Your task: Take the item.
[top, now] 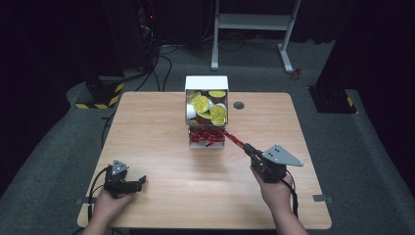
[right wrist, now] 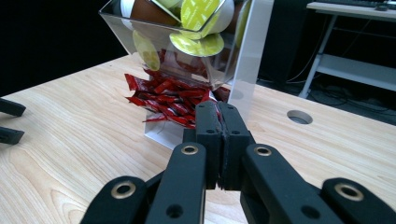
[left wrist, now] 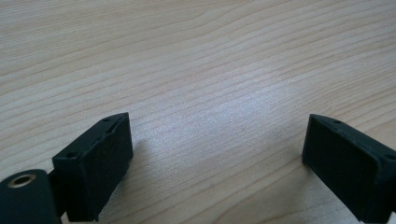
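A: Where's the red packet (top: 234, 139)?

B: Pinched in the right gripper (top: 248, 148), at the tip of its jaws. In the high view it runs as a thin red strip from those jaws up toward the lower tray of the clear holder (top: 206, 143), and its far end reaches the heap of red packets (top: 206, 136) there. Whether that end still lies among them or has come clear of them, I can't quite make out.

A: And the jaws themselves?

B: Pressed together. In the right gripper view the two black pads meet with hardly a seam between them, pointing at the red heap just ahead.

A: What's above the packets?

B: An upper bin of the same holder, stacked with brown pods with yellow-green lids (top: 208, 108). A white back panel (top: 206, 82) stands behind them.

A: The other hand?

B: The left gripper (top: 142, 180) rests low over the wooden table (top: 161, 166) near its front left corner, well apart from the holder. Its jaws stand wide apart, with bare wood between them and nothing gripped.

A: Anything else on the table?

B: A round cable hole (top: 239, 105) just right of the holder.
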A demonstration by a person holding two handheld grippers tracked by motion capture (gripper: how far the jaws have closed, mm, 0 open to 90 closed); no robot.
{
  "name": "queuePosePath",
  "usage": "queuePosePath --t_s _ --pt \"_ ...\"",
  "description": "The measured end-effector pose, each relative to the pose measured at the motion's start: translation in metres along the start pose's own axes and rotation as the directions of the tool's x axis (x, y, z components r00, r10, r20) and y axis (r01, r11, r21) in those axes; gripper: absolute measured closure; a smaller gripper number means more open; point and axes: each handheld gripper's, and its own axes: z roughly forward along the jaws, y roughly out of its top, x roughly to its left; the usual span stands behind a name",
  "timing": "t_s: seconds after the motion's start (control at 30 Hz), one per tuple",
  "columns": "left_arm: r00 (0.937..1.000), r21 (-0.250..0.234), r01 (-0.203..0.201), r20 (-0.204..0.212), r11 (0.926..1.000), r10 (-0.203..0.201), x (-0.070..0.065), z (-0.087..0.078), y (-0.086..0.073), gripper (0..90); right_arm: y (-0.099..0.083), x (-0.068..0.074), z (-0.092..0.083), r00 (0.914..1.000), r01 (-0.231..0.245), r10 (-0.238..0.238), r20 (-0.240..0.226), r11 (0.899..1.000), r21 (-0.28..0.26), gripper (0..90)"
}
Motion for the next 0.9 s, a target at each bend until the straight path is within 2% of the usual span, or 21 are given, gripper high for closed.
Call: queuePosePath --t_s 0.43,0.6,0.7,0.77,0.9 --pt "1.0000 -0.001 0.000 -0.001 1.0000 0.000 0.000 0.000 0.000 8.9 -0.010 -0.015 -0.009 0.9989 -0.022 0.022 0.042 1.000 0.003 89.2" --pt "1.0000 -0.001 0.000 -0.001 1.0000 0.000 0.000 0.000 0.000 8.9 -0.011 -0.021 -0.011 0.9976 -0.027 0.027 0.064 1.000 0.011 89.2" --pt "1.0000 -0.001 0.000 0.000 1.0000 0.000 0.000 0.000 0.000 8.9 -0.013 -0.025 -0.012 0.9965 -0.016 0.014 0.082 1.000 0.019 89.2" --pt "1.0000 -0.001 0.000 -0.001 1.0000 0.000 0.000 0.000 0.000 8.8 -0.014 -0.028 -0.012 0.9955 -0.030 0.027 0.091 0.999 0.026 89.2" --pt "1.0000 -0.001 0.000 0.000 1.0000 0.000 0.000 0.000 0.000 8.9 -0.016 -0.033 -0.011 0.9934 -0.030 0.025 0.112 0.999 0.041 89.2"
